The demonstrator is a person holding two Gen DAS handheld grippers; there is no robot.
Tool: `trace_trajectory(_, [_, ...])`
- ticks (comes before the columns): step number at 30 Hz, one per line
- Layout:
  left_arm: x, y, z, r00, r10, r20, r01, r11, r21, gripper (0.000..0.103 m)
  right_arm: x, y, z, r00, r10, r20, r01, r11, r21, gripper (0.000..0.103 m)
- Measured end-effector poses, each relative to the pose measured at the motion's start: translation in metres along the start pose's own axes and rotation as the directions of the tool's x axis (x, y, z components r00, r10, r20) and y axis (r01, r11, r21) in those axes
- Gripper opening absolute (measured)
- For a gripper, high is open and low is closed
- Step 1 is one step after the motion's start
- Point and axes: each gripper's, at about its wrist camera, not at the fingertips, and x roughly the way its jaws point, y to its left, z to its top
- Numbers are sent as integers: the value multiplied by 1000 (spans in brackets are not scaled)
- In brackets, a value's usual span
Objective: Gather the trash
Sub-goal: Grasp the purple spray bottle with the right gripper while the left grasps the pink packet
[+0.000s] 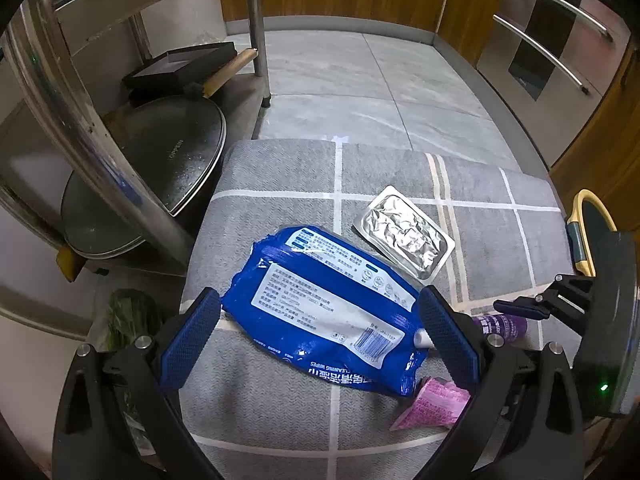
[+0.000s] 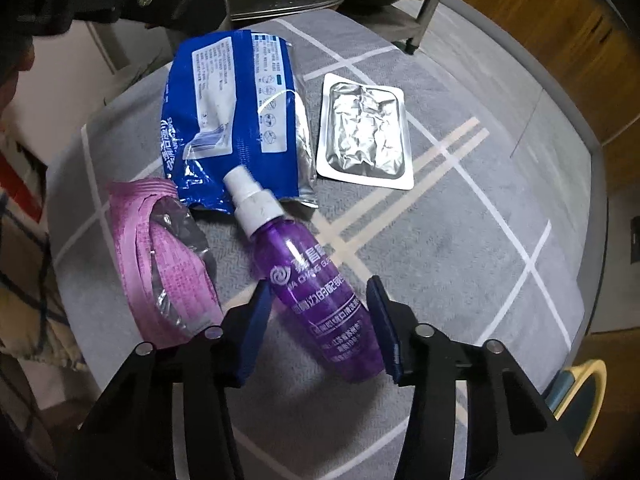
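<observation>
- The pink wrapper (image 2: 160, 256) lies farthest left in the right wrist view, crumpled on the grey checked mat (image 2: 460, 240) that covers the surface; nothing touches it, so it is still to be collected.
- The blue wipes pack (image 2: 236, 120) lies flat and empty-looking beyond it, its lower edge just beside the spray head of the bottle. In the left wrist view the left gripper (image 1: 320, 332) hangs above this pack with its fingers wide apart, one on either side, clamped on nothing. The pack is not yet picked up.
- The purple spray bottle (image 2: 316, 292) lies on its side on the mat, white nozzle pointing toward the blue pack. The right gripper (image 2: 316, 320) is down around its body, one finger on each side. The left pad looks to be at the bottle's side and a narrow gap shows at the right one, so I judge the grip not yet made; the bottle still rests on the mat.
- The silver foil tray (image 2: 364, 132) lies to the right of the blue pack, apart from it and untouched.
- No bin or bag for the trash is clearly in view, and all four pieces remain on the mat. The task looks to be at its start, with the bottle as the first item in hand.
</observation>
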Motion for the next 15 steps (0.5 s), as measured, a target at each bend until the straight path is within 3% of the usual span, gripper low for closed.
trace_trajectory(2, [1, -1, 0, 1000, 2, -3, -2, 1000, 2, 97, -4, -11, -2, 999, 54, -6, -53, 996, 72, 38])
trace_trajectory(5, [1, -3, -1, 1000, 3, -4, -3, 1000, 8, 97, -10, -27, -8, 997, 76, -2, -75, 988, 134, 37])
trace_trajectory(10, [2, -10, -5, 998, -53, -32, 54, 998, 26, 92, -13, -63, -20, 999, 31, -21, -24, 957, 289, 35])
trace_trajectory(15, [-6, -27, -18, 982, -174, -72, 177, 983, 48, 84, -5, -83, -32, 996, -1, -94, 35, 929, 367, 35])
